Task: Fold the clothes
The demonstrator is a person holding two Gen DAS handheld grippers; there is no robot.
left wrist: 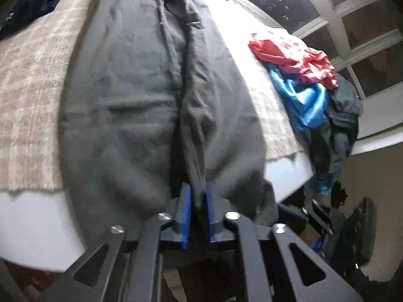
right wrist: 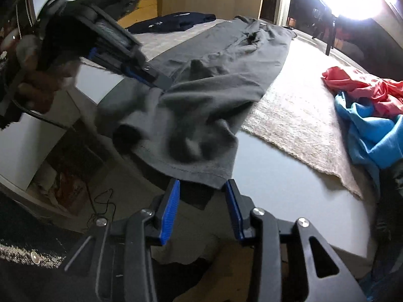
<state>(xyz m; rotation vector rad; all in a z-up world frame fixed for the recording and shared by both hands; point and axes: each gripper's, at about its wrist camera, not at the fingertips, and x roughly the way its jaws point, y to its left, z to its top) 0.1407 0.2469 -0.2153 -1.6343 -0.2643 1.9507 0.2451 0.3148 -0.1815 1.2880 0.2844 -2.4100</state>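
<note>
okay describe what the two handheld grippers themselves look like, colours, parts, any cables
Both the left gripper and the right gripper share one design: matte black linkage arms with triangular cut-outs, silver round pivot screws, and two flat fingers lined with ribbed bright blue pads. Seen from the right wrist camera, the left unit has a bulky black body with a thin dark cable trailing below the hand. No sleeve is clearly visible.

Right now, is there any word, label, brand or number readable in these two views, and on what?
None can be read.
Navy garment: small white marks, too blurred to read.
Grey garment: a faint mark at its far edge, illegible.
Left gripper, right gripper: no lettering shows.
</note>
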